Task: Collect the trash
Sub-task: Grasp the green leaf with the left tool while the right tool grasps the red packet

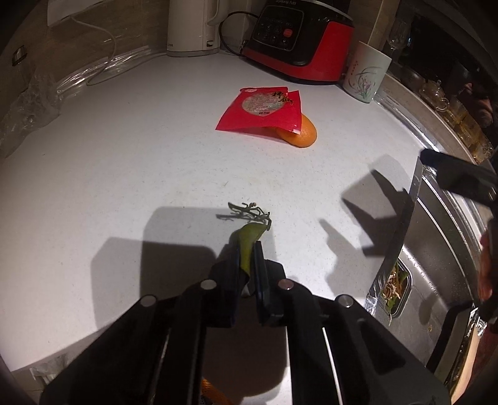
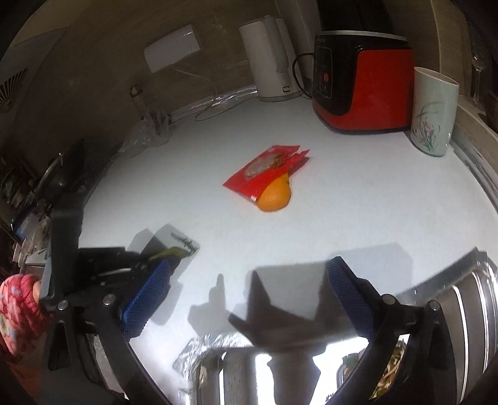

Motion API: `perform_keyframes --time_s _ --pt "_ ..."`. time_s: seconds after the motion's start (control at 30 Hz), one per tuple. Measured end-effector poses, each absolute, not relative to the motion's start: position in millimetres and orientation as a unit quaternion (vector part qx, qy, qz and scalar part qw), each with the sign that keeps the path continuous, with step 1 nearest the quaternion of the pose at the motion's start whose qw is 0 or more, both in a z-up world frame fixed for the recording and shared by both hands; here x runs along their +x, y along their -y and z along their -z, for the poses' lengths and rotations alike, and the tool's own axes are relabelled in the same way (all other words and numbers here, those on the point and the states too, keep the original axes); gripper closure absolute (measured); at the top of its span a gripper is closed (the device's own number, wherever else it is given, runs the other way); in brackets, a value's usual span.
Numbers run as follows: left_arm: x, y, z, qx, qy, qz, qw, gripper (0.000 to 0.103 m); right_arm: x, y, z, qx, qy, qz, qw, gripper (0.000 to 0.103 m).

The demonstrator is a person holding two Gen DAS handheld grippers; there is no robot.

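My left gripper [image 1: 247, 246] is shut on a green leaf scrap [image 1: 247, 240] with a dark twiggy stem [image 1: 249, 213], held just above the white counter [image 1: 124, 174]. It also shows in the right wrist view [image 2: 174, 252] at the left. A red snack wrapper [image 1: 261, 109] lies mid-counter, partly over a piece of orange peel [image 1: 300, 135]; the wrapper [image 2: 267, 168] and the peel [image 2: 275, 194] also show in the right wrist view. My right gripper [image 2: 246, 286] is open and empty, over the counter edge by the sink.
A steel sink [image 1: 435, 249] at the right holds a strainer with food scraps [image 1: 395, 286]. At the back stand a white kettle [image 1: 194, 28], a red and black appliance [image 1: 298, 40] and a pale cup [image 1: 365, 73]. Crumpled clear plastic [image 1: 28, 102] lies far left.
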State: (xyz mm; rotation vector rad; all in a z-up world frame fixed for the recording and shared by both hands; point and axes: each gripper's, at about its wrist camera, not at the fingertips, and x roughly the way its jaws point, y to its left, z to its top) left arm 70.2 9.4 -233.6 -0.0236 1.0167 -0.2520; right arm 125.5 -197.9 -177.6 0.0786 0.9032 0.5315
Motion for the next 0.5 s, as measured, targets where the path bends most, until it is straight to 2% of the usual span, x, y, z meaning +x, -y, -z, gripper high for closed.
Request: perform_keyframes --time_s 0.23,0.3,0.4,0.43,0.5 --pt "61 -12 224 -0.026 -0.467 0.112 0.877 0.096 227 164 200 0.047 -0.442 -0.225 0.867 0.003" --pt "60 -11 221 -0.025 -0.463 0.107 0.880 0.096 256 168 214 0.073 -0.460 -0.216 0.858 0.007" --pt "59 -13 218 -0.034 -0.462 0.103 0.880 0.096 291 170 238 0.121 -0.501 -0.213 0.830 0.022" --pt "59 -14 217 -0.038 -0.462 0.100 0.880 0.096 297 169 241 0.129 -0.504 -0.213 0.827 0.032" --pt "58 -17 215 -0.046 -0.461 0.098 0.881 0.096 303 166 242 0.132 -0.514 -0.218 0.819 0.043"
